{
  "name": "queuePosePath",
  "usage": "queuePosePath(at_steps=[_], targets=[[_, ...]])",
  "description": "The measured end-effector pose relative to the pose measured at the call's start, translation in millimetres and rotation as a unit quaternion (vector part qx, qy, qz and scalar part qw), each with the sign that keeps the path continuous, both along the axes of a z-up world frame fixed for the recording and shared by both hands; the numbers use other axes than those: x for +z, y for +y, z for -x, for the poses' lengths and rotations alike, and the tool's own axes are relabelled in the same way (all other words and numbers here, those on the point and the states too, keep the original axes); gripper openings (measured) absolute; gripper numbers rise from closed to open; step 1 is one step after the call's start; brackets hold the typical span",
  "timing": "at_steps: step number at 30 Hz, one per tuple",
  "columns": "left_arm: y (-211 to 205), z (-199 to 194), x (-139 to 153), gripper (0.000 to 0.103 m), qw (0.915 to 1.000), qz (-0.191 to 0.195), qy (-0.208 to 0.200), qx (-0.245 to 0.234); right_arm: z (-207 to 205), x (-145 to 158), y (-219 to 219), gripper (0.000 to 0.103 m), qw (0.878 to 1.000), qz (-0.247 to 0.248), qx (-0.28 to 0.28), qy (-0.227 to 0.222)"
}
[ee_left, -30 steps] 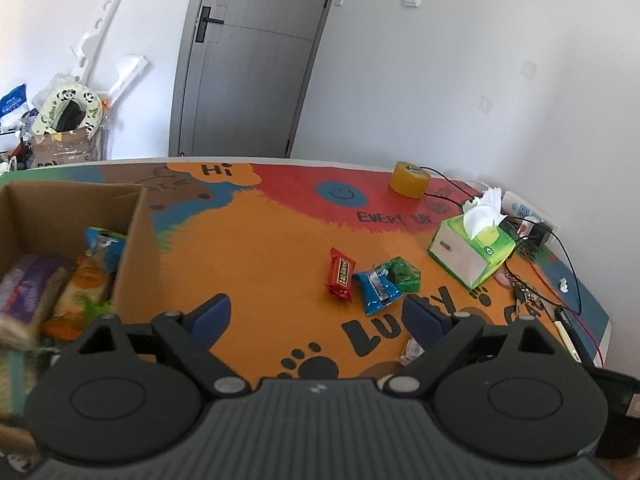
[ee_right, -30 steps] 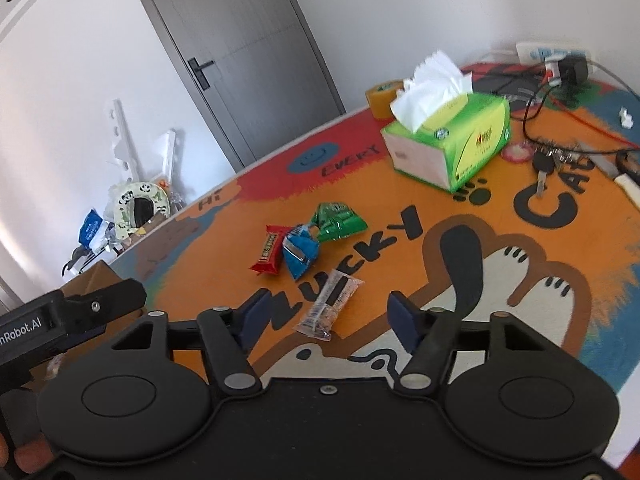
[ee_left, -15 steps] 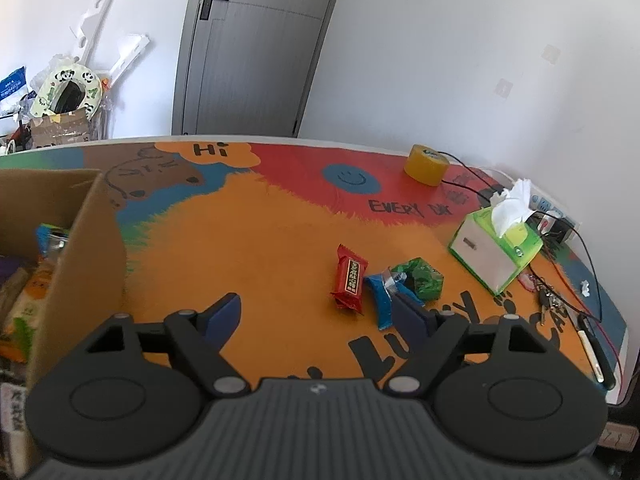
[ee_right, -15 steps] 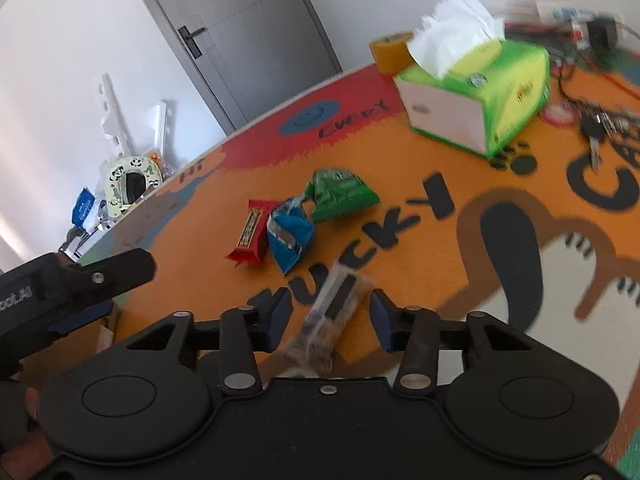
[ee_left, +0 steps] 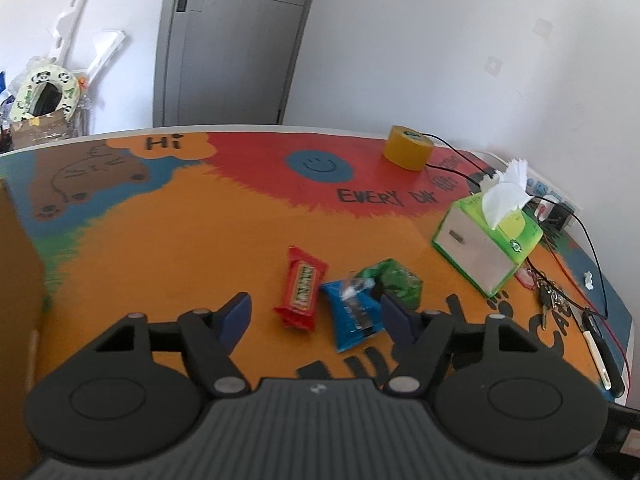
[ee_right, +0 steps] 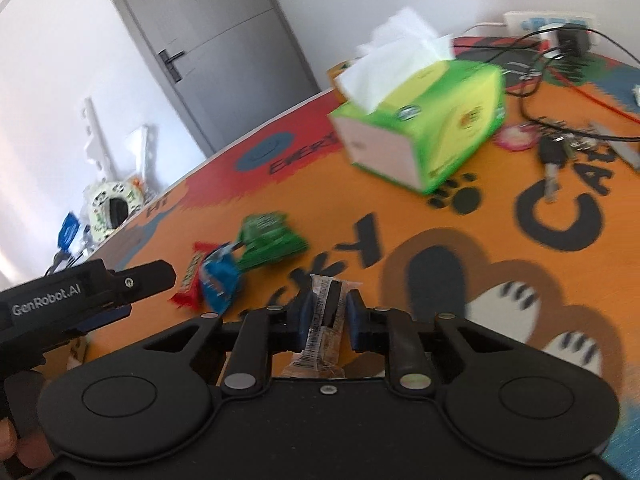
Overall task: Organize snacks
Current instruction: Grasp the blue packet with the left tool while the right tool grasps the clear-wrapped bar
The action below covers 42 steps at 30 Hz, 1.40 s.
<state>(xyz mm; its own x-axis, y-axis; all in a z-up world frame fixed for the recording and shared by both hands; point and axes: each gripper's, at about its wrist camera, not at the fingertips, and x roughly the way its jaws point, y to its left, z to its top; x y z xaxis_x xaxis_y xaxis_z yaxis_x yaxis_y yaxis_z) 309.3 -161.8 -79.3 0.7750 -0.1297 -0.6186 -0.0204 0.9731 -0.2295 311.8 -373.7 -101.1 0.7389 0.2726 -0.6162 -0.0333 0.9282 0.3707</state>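
Both grippers closing on snacks

The right gripper (ee_right: 327, 314) has just clamped the clear bar (ee_right: 325, 322) on the table; the left gripper (ee_left: 316, 312), narrowing but unclenched, straddles the red bar (ee_left: 302, 294). Next: lift, carry to the box (ee_left: 16, 280).

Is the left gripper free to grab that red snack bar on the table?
Probably yes. The left gripper is open and empty, its fingers having just been closing, and the red snack bar lies flat just ahead with nothing over it. Only the blue packet sits close beside.
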Motion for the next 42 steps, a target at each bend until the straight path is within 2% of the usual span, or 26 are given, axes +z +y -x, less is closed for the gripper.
queuePosePath(at_steps=[5,9,14,20,25,28,30,33,36,40,42], targets=[[-14.4,-13.3,-3.5,0.061,1.0000,0.002,-0.005,-0.006,-1.1,-0.1,-19.7,0.020,1.000,0.003,-0.023,-0.007],[-19.8,-24.1,-7.3,0.061,1.0000,0.000,-0.001,-0.004,-3.4,-4.9,-24.8,0.022,1.000,0.009,-0.027,-0.005],[-26.8,-32.8,-17.7,0.059,0.9999,-0.011,0.010,-0.004,-3.1,-4.3,-18.7,0.026,0.999,0.031,-0.017,-0.012],[-31.1,-31.7,-21.7,0.059,0.9994,-0.034,-0.006,0.006,0.3,-3.3,-13.6,0.028,0.998,0.055,-0.012,-0.016],[-34.5,-27.5,-22.2,0.059,0.9993,-0.037,-0.011,-0.001,3.7,-2.8,-13.7,0.030,0.998,0.057,-0.014,-0.014],[-35.7,-27.5,-22.0,0.047,0.9995,-0.029,-0.010,-0.007,6.1,-2.6,-13.8,0.030,0.998,0.058,-0.014,-0.013],[-36.8,-27.7,-23.5,0.044,0.9996,-0.023,-0.006,-0.014,7.8,-2.6,-15.5,0.030,0.998,0.055,-0.015,-0.012],[-35.4,-31.6,-34.1,0.044,0.9997,-0.018,0.014,-0.012,9.7,-3.3,-17.9,0.030,0.998,0.051,-0.015,-0.014],[-36.2,-29.8,-35.1,0.044,0.9995,-0.029,0.006,-0.009,10.4,-3.9,-17.7,0.030,0.998,0.055,-0.015,-0.016],[-34.1,-28.5,-33.9,0.037,0.9996,-0.025,0.007,-0.008,10.8,-4.1,-15.8,0.029,0.998,0.061,-0.016,-0.018],[-32.4,-25.9,-33.7,0.036,0.9997,-0.022,0.008,-0.007,12.0,-4.7,-14.4,0.021,0.997,0.073,-0.020,-0.020]])
